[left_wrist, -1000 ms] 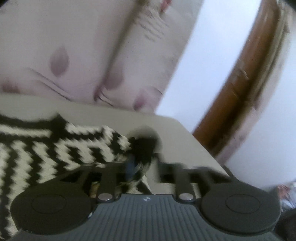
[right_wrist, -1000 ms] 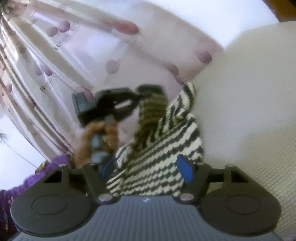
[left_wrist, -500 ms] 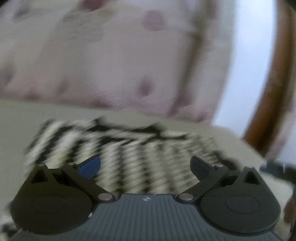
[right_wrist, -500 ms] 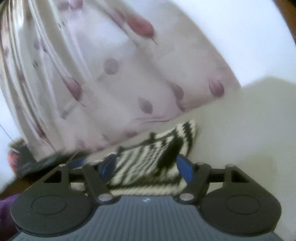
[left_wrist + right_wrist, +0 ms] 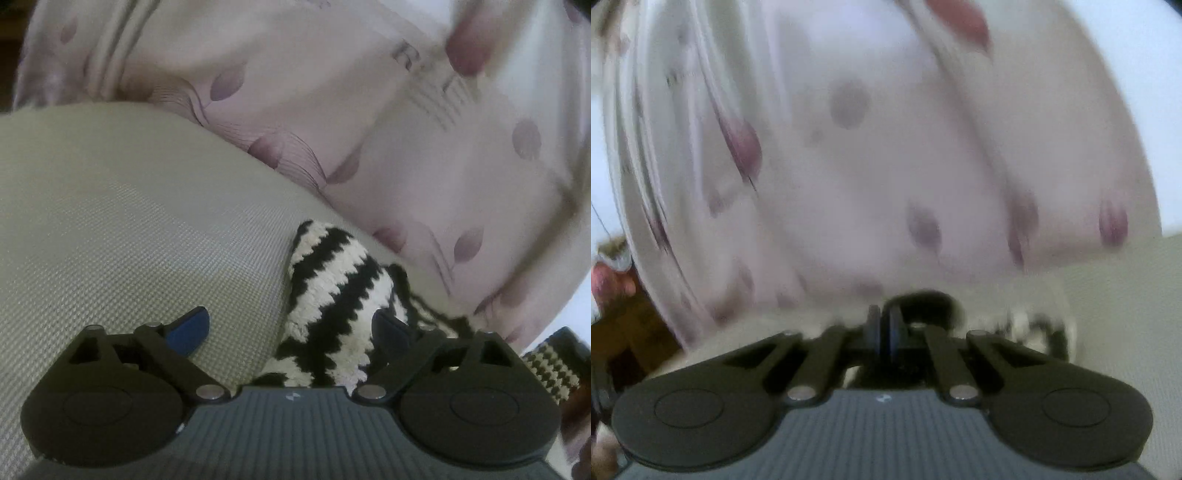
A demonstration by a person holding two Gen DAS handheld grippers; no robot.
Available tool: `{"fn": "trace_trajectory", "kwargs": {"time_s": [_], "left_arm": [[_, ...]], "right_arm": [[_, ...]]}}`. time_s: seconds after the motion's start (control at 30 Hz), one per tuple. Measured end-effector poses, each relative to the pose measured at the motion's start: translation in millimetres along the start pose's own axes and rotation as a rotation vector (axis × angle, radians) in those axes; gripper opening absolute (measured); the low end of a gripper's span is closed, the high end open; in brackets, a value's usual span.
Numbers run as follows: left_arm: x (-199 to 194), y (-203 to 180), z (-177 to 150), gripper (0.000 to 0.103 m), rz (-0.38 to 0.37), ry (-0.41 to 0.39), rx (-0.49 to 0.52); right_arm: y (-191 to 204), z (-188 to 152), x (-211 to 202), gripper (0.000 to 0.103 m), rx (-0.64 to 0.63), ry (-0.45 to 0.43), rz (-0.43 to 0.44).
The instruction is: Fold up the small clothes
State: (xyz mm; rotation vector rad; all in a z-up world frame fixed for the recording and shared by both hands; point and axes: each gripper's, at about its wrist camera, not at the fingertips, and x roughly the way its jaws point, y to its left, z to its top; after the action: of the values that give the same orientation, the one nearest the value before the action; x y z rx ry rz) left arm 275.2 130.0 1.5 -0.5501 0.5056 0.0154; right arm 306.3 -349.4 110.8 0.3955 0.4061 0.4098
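Note:
A black-and-white zigzag knit garment [image 5: 332, 291] lies bunched on the beige woven surface [image 5: 122, 221]. My left gripper [image 5: 291, 326] is open; its blue pads straddle the garment's near end, the right pad over the knit. In the right wrist view my right gripper [image 5: 882, 326] has its jaws together on a dark edge of the knit garment [image 5: 923, 301], which is blurred; more of the knit [image 5: 1041, 328] shows to its right.
A pink curtain with purple leaf prints [image 5: 369, 129] hangs close behind the surface and fills the right wrist view [image 5: 868, 147]. A houndstooth-patterned object [image 5: 550, 365] sits at the far right. Brown furniture [image 5: 624, 332] is at the left.
My right gripper has closed on the garment's edge; it was open half a second ago. My left gripper opened earlier and has swung to the garment's left end. Both views shifted.

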Motion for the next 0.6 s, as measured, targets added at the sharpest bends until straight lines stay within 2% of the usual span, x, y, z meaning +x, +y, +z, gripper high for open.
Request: {"fn": "trace_trajectory", "kwargs": {"time_s": [0.1, 0.23, 0.33, 0.4, 0.5, 0.53, 0.6], "left_arm": [[-9, -10, -2, 0.094, -0.043, -0.051, 0.074], [-20, -33, -12, 0.103, -0.117, -0.094, 0.223], [-20, -46, -22, 0.103, -0.12, -0.111, 0.298], [-18, -45, -23, 0.103, -0.117, -0.097, 0.308], [-14, -44, -23, 0.103, -0.09, -0.075, 0.292], [-13, -44, -23, 0.103, -0.078, -0.07, 0.284], [-11, -41, -22, 0.103, -0.067, -0.06, 0.264]], "right_arm": [[-23, 2, 0, 0.005, 0.029, 0.008, -0.076], [-63, -12, 10, 0.005, 0.101, 0.092, -0.169], [-79, -20, 7, 0.005, 0.152, 0.101, -0.202], [-85, -23, 6, 0.005, 0.195, 0.101, -0.186], [-97, -23, 9, 0.007, 0.318, 0.157, -0.051], [-98, -22, 10, 0.011, 0.344, 0.166, -0.023], [-95, -17, 14, 0.024, 0.329, 0.196, -0.037]]}}
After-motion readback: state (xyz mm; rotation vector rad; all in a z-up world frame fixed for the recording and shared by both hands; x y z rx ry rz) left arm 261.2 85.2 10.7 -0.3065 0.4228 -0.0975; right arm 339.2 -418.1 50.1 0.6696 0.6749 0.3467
